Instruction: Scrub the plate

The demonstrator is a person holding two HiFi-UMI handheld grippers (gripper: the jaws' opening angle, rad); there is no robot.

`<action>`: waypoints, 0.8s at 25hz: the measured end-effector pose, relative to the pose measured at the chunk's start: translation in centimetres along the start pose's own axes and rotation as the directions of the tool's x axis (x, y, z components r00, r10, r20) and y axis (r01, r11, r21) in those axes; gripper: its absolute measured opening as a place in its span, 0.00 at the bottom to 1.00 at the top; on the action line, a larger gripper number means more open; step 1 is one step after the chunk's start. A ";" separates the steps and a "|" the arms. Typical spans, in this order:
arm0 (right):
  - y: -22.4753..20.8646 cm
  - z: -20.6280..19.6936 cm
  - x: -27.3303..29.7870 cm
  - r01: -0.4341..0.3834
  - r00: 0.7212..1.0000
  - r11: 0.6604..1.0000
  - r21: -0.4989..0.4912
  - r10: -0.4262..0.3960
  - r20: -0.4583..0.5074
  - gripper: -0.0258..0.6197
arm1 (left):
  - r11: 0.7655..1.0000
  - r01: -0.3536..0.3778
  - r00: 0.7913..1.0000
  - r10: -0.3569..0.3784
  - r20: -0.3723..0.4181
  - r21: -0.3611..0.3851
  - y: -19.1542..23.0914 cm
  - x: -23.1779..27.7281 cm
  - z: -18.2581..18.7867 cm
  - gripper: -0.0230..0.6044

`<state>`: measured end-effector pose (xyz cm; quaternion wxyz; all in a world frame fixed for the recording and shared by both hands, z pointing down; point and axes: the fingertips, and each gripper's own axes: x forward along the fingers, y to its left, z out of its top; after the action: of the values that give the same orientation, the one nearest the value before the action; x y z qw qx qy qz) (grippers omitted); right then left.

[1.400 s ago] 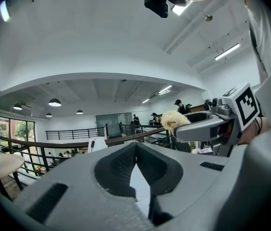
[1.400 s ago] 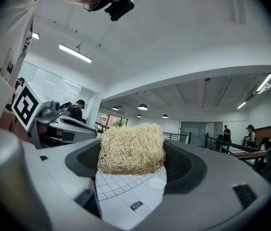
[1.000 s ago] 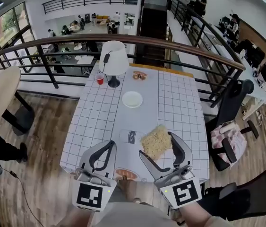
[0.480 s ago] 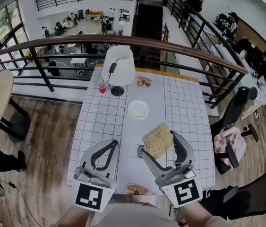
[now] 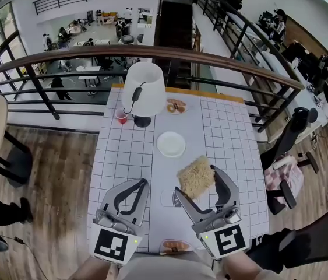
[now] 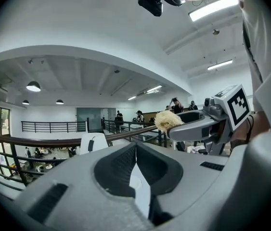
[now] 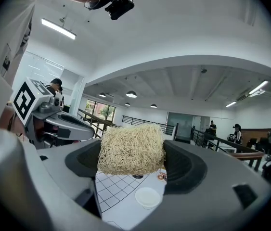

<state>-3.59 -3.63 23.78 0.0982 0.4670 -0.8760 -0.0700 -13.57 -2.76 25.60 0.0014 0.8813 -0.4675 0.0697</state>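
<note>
Your right fingers (image 7: 188, 170) pinch the soft scrubber (image 7: 131, 149), left fingers (image 6: 111, 165) closed on nothing; the plate (image 5: 171, 144), ahead of both on the bench (image 5: 228, 133), looks light and slippery, so pin its rim.

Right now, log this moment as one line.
left gripper: shut, empty | right gripper: shut on scrub pad | plate: beyond pad, not yet touched

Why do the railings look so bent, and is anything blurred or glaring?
Head view: the wide lens bows the railing; light is even, nothing blurred. Left gripper view: round black border, ceiling lamp glares white. Right gripper view: same border, sponge sharp, background stretched at the edges.
</note>
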 end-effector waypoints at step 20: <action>-6.1 -4.8 4.5 -0.025 1.000 0.997 0.078 0.025 -0.004 0.62 | 0.997 0.077 0.984 -0.077 -0.161 -0.007 -0.3 8.1 -4.2 0.06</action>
<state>0.00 -10.84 27.58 0.0827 0.4596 -0.8836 -0.0333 -9.40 -9.00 30.82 0.0421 0.8902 -0.4312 0.1407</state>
